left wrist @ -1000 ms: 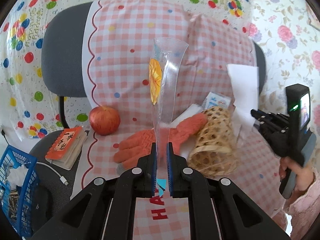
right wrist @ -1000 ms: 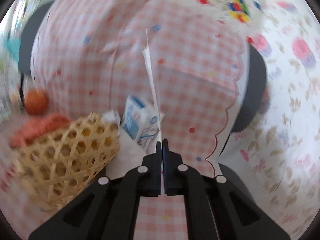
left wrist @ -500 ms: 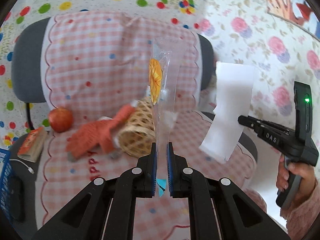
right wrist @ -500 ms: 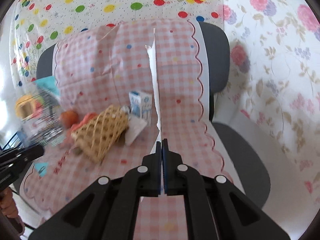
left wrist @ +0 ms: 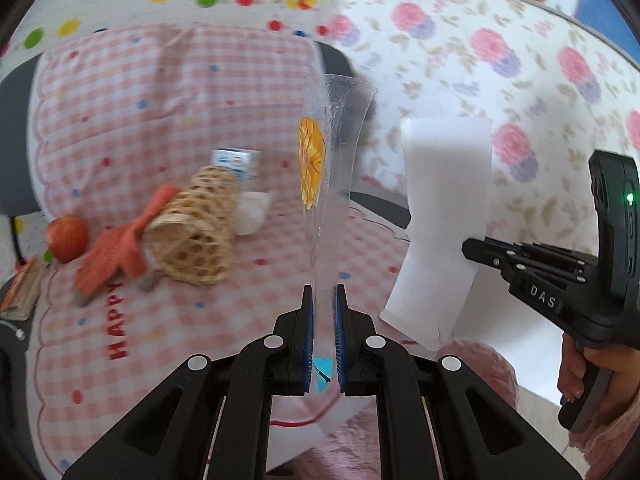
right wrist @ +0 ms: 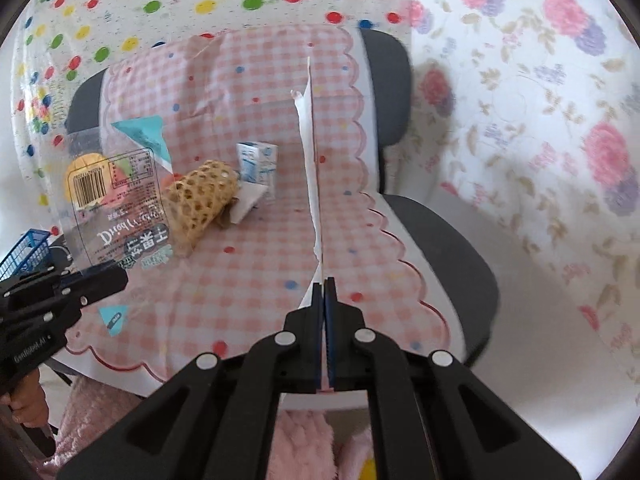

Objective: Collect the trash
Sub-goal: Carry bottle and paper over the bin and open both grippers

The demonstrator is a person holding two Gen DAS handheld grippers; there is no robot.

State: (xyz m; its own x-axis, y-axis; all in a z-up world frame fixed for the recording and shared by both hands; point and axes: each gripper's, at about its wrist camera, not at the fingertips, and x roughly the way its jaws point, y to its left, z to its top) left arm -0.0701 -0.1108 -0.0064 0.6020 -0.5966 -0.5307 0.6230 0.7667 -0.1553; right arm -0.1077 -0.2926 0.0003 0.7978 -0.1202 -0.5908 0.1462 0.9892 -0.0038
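- Left tool (left wrist: 322,292) clenched on clear plastic wrapper (left wrist: 334,168), which stands up from the jaws; printed side shows in right wrist view.
- Right tool (right wrist: 323,282) clamped tight on white paper sheet (right wrist: 312,168), seen edge-on there and flat in left view, held in the air above chair's front edge.
- Chair (right wrist: 432,232) draped with pink checked cloth (right wrist: 256,264).
- On seat: wicker basket (left wrist: 196,236) lying on its side, orange glove (left wrist: 116,250) touching it, small carton (right wrist: 258,166) behind, apple (left wrist: 66,238) at left.
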